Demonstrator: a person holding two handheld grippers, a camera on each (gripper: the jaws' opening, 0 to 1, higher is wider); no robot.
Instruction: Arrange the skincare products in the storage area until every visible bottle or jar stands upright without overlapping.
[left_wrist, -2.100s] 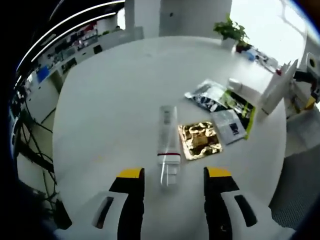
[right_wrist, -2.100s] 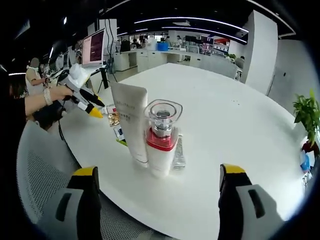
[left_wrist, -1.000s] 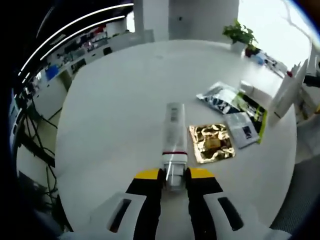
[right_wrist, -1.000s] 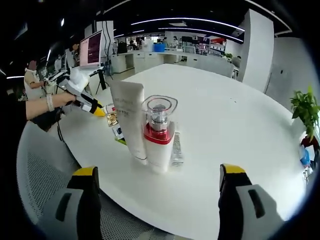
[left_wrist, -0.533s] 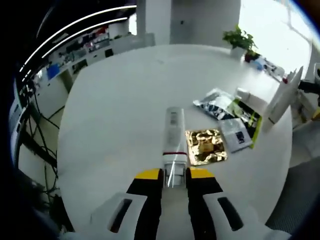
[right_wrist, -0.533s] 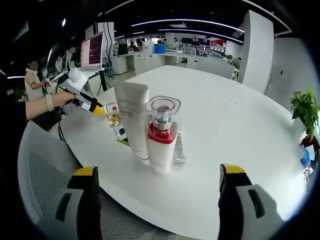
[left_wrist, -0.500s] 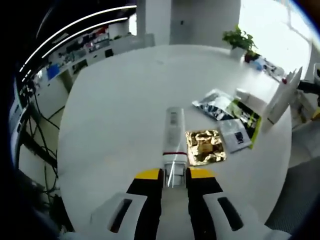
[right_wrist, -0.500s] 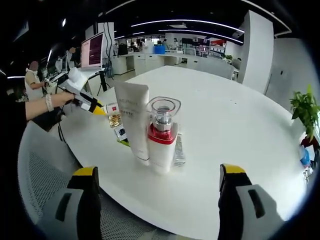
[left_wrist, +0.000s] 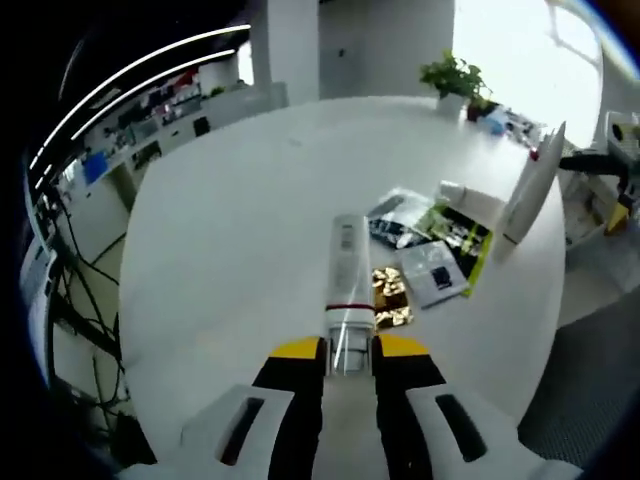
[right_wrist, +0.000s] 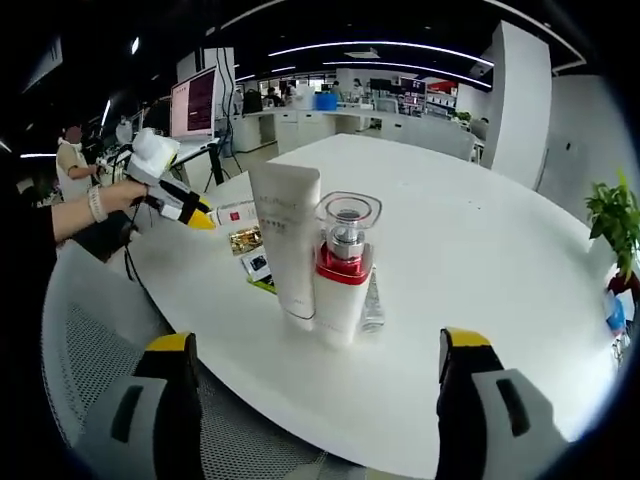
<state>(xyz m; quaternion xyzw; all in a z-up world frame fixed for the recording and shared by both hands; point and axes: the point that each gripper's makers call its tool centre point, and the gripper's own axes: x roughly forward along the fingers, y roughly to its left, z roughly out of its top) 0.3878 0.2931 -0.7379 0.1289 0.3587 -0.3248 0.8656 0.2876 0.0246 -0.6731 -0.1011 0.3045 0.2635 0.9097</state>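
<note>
Left gripper view: the left gripper (left_wrist: 338, 352) has its yellow-tipped jaws closed on the clear cap end of a slim white tube (left_wrist: 344, 275) with a red band. The tube points away from the camera and appears lifted off the round white table (left_wrist: 230, 220); whether its far end touches the table cannot be told. Just right of the tube lies a gold foil sachet (left_wrist: 391, 297), partly hidden by it. Beyond the sachet lie a grey card (left_wrist: 431, 272), a dark silver pouch (left_wrist: 398, 217) and a green-edged packet (left_wrist: 462, 233), overlapping one another. At the table's right edge a flat white tube (left_wrist: 528, 185) stands upright. A potted plant (left_wrist: 453, 77) sits at the far edge of the table.

Right gripper view: the right gripper (right_wrist: 312, 385) hangs off the near edge of the table (right_wrist: 470, 260) with its jaws wide open and nothing between them. Near that edge the flat white tube (right_wrist: 293, 243) stands upright, touching or just beside a white pump bottle (right_wrist: 343, 270) with a red collar and clear cap, also upright. A small clear item (right_wrist: 373, 305) lies on the table just behind the bottle; what it is cannot be told. Left of the flat tube, the left gripper (right_wrist: 192, 214), held in a person's hand (right_wrist: 118, 192), grips the slim tube (right_wrist: 236, 213) over the table, above the sachet (right_wrist: 245, 240) and card (right_wrist: 257, 264).
</note>
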